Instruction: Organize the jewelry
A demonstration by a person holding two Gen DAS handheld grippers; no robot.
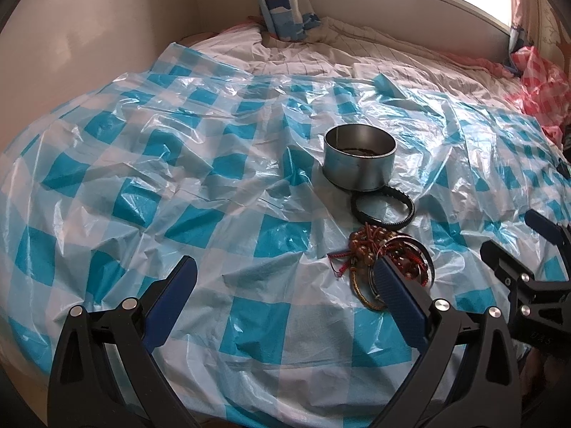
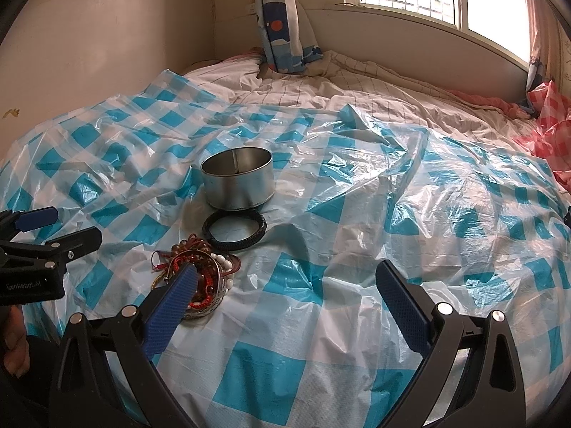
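Left wrist view: the bracelet heap (image 1: 383,256) lies just past the left gripper's (image 1: 285,285) right fingertip, a black bracelet (image 1: 382,207) beyond it touching the round tin (image 1: 358,158). Both grippers gape, empty; the right gripper (image 2: 285,285) has bare checked plastic sheet (image 2: 357,214) ahead. Only this view shows something dark inside the tin.

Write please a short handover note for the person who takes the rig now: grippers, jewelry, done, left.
Left hand-held gripper: open, empty.
Right hand-held gripper: open, empty.
Metal tin stands open on the checked plastic sheet; something dark lies inside it.
Black bracelet lies just in front of the tin.
Tangled pile of beaded bracelets lies nearer, untouched.
Left: bracelet and pile into tin.
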